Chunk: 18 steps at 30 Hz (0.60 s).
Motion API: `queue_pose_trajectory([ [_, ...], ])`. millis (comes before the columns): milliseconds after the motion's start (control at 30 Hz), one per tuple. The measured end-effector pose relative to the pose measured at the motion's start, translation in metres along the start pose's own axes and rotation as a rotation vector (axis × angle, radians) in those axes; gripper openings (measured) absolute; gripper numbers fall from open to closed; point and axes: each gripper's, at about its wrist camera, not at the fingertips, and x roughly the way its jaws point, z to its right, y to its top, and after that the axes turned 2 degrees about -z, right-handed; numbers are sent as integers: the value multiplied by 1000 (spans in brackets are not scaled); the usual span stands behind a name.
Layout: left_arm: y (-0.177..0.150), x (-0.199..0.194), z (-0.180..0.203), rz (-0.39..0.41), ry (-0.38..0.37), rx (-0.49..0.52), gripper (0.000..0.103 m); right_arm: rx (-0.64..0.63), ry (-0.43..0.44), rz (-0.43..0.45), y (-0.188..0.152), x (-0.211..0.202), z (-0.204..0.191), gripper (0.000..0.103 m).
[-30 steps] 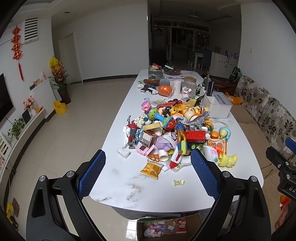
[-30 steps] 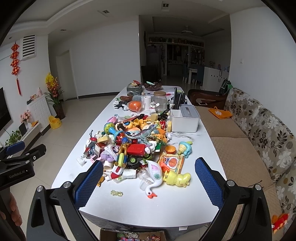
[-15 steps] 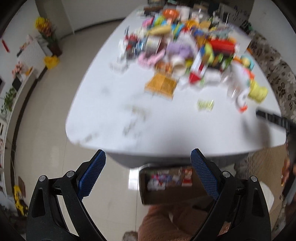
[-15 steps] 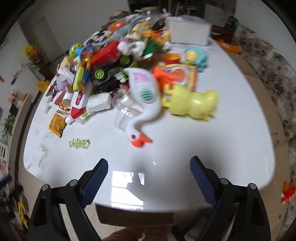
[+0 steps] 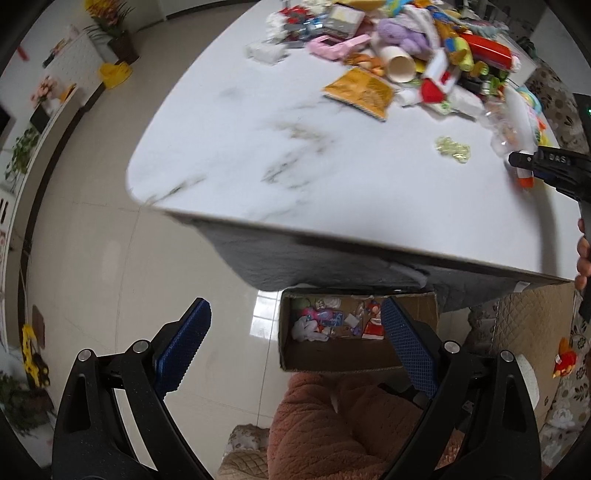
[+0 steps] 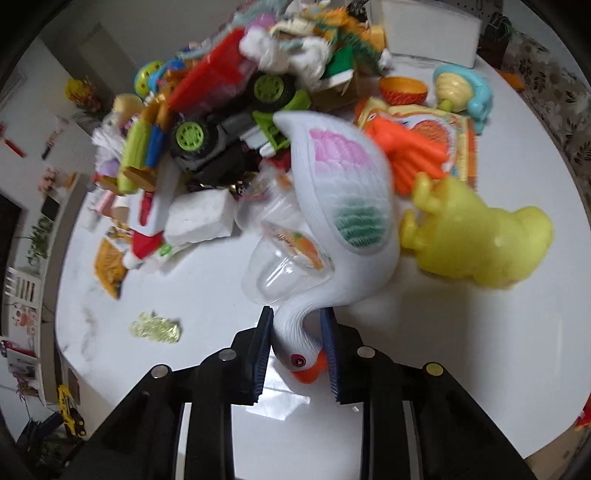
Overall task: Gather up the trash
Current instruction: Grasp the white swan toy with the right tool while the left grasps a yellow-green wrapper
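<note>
My right gripper [image 6: 297,334] is shut on the neck of a white goose toy [image 6: 343,206] lying on the white table [image 6: 480,350]. A clear plastic cup [image 6: 280,266] lies against the goose. A yellow-green candy wrapper [image 6: 155,326] and an orange snack packet [image 6: 109,266] lie to the left; both also show in the left wrist view, the wrapper [image 5: 452,147] and the packet [image 5: 360,92]. My left gripper [image 5: 295,350] is open and empty, low over the floor, above a cardboard box [image 5: 351,362] holding trash under the table edge.
A pile of toys covers the table: a red truck [image 6: 225,81], a yellow duck [image 6: 476,236], an orange carrot toy [image 6: 410,147], a white box [image 6: 424,33]. A knee in pink fleece [image 5: 340,424] is below the left gripper. A sofa [image 5: 554,99] runs along the right.
Both grippers dropped and tilted down. The right gripper moved forward and closed on the goose's neck. The left gripper came nearer the cardboard box.
</note>
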Motion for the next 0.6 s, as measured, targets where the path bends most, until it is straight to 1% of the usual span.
queue_pose_trajectory([
  [100, 13, 7, 22, 20, -42, 47, 91, 24, 63, 26, -4, -28, 7, 26],
  [167, 29, 19, 44, 28, -73, 82, 91, 46, 94, 62, -3, -47, 13, 26],
  [267, 57, 39, 74, 15, -110, 83, 91, 87, 168, 118, 4, -77, 17, 26],
  [333, 80, 50, 99, 34, -102, 94, 91, 96, 206, 150, 5, -99, 18, 26],
  [400, 93, 54, 115, 60, -78, 110, 91, 99, 237, 175, 4, -113, 17, 26],
  [433, 101, 57, 125, 82, -52, 132, 91, 97, 253, 189, 4, -123, 18, 26],
  [500, 113, 64, 137, 93, -17, 146, 84, 91, 267, 215, -6, -144, 22, 26],
  [567, 124, 69, 141, 97, -40, 135, 76, 83, 283, 225, -17, -158, 22, 26],
  [600, 127, 69, 143, 105, -39, 135, 72, 81, 285, 226, -22, -159, 21, 27],
])
